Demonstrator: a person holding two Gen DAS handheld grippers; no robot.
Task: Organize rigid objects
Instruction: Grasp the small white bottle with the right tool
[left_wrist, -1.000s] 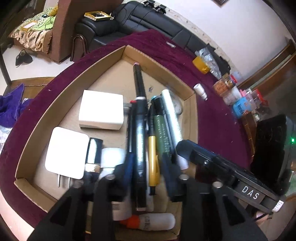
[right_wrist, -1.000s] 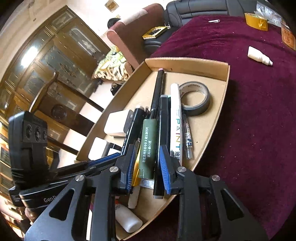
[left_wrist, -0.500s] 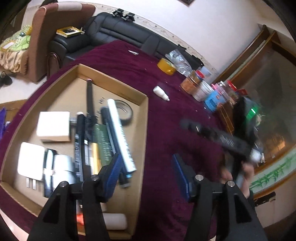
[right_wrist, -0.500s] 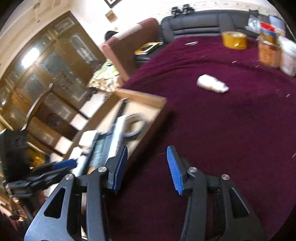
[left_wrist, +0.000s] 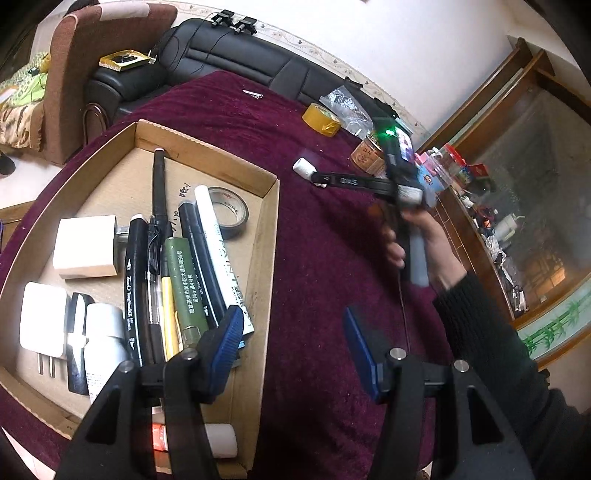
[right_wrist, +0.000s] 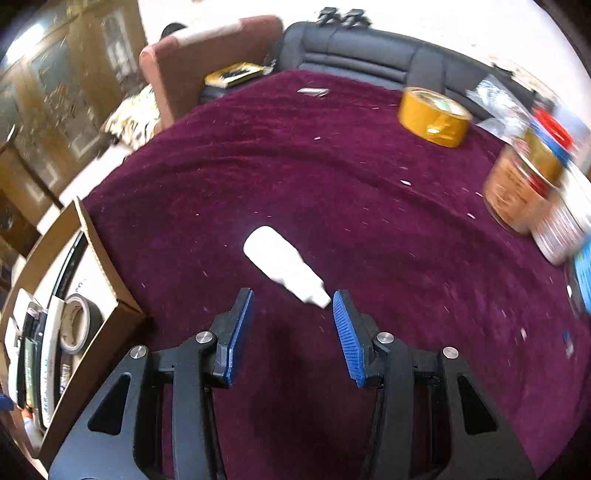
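White bottle (right_wrist: 286, 271) lies on its side on the maroon surface (right_wrist: 332, 177), outside the cardboard tray (left_wrist: 271, 229). Right gripper (right_wrist: 291, 332) hovers just short of it, jaws parted, empty. Left gripper (left_wrist: 291, 350) straddles the tray's right wall, jaws parted, empty.

"PAINT" on white marker (left_wrist: 221, 254), "DAS" on right hand-held gripper (left_wrist: 347, 181)

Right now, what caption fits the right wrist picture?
Open right gripper hovers just short of a small white bottle lying on the maroon tablecloth, cardboard tray at left.
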